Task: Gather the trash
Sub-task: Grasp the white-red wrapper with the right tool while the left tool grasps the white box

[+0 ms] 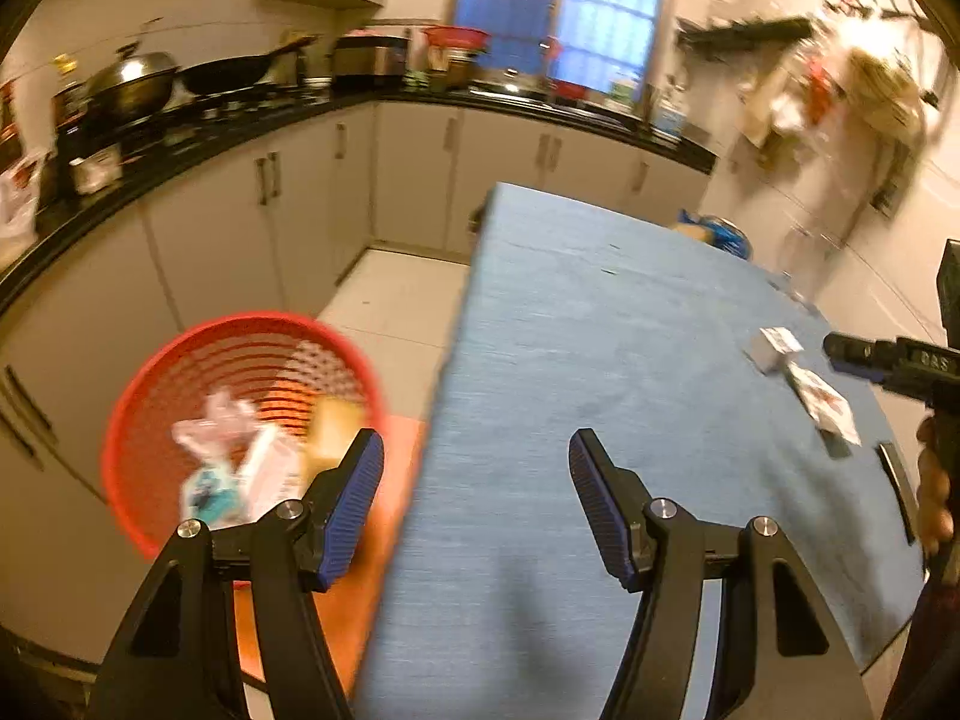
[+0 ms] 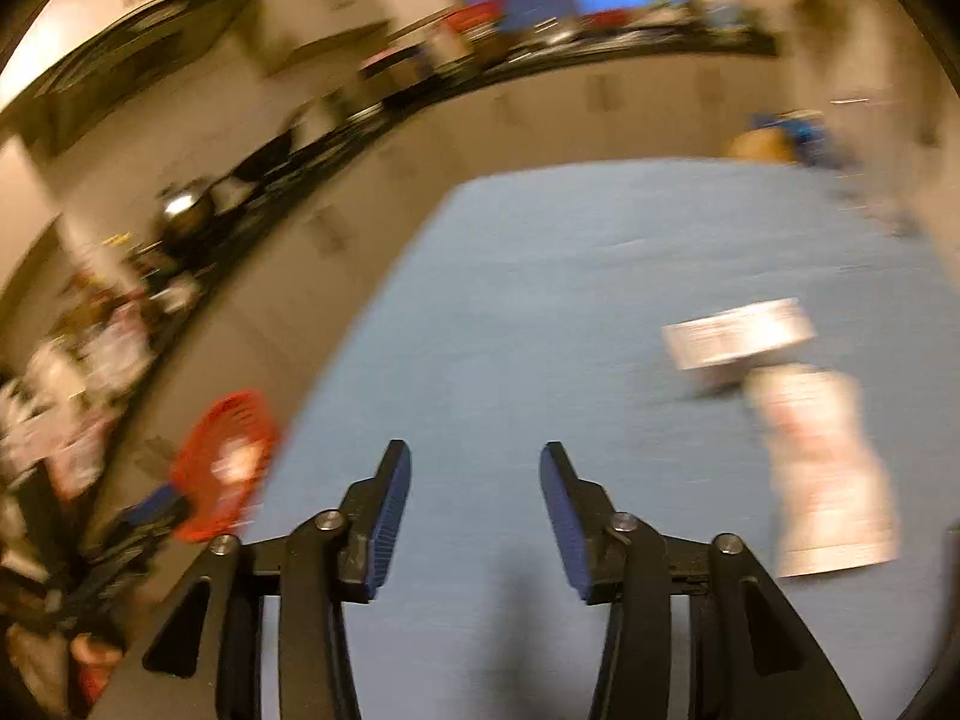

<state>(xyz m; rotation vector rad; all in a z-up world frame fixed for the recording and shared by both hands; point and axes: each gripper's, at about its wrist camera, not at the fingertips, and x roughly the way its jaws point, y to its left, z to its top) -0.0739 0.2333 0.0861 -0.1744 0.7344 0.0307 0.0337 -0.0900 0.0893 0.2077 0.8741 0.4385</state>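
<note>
A red mesh bin [image 1: 156,390] stands on the floor left of the blue table [image 1: 600,360], with crumpled wrappers and a small box inside. My left gripper [image 1: 477,450] hangs open and empty over the table's left edge, beside the bin. On the table's right side lie a small white box [image 1: 777,348] and a flat printed packet [image 1: 825,405]. The right gripper [image 1: 864,354] shows at the right edge there, held by a hand. In the blurred right wrist view my right gripper [image 2: 474,468] is open and empty above the table, the white box [image 2: 738,333] and packet [image 2: 822,468] to its right, the bin [image 2: 225,468] at lower left.
A black counter [image 1: 180,144] with pots, a wok and jars runs along the left and back over white cabinets. A blue and yellow bag [image 1: 714,234] sits beyond the table's far end. Tiled floor [image 1: 396,300] lies between the cabinets and the table. Bags hang on the right wall.
</note>
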